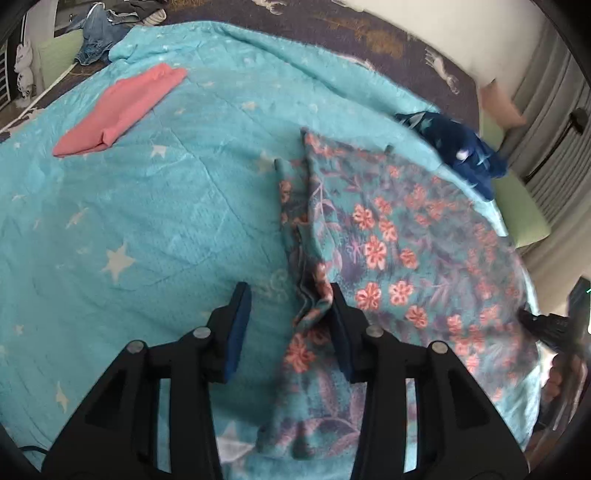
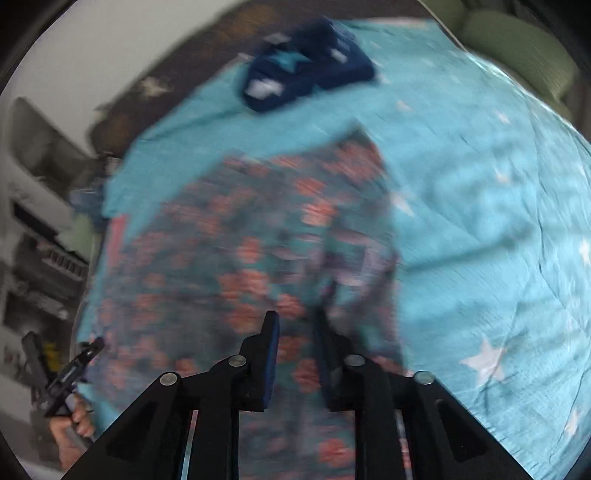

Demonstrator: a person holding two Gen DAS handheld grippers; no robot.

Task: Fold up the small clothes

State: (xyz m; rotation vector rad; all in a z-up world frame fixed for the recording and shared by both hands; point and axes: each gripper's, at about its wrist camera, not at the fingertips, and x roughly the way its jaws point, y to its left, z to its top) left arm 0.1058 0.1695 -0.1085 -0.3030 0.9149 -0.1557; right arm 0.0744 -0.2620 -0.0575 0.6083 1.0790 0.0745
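Note:
A floral teal garment [image 1: 399, 251] with pink flowers lies spread on the turquoise star blanket [image 1: 129, 221]. Its left edge is folded and bunched. My left gripper [image 1: 291, 325] is open just above that edge; the right finger [image 1: 341, 332] touches the bunched cloth and nothing is clamped. In the blurred right wrist view the same garment [image 2: 240, 258] fills the middle. My right gripper [image 2: 295, 354] is open over it, jaws a moderate gap apart. A folded pink garment [image 1: 122, 110] lies far left. A dark blue star-print garment [image 1: 458, 151] lies at the blanket's far right edge, also in the right wrist view [image 2: 310, 62].
A pile of denim clothes [image 1: 96, 37] sits beyond the blanket at top left. A dark patterned sheet [image 1: 351, 33] shows under the blanket. Green cushions [image 2: 517, 48] border the bed. The other gripper and hand show at the edge of each view [image 1: 554, 325] [image 2: 62, 384].

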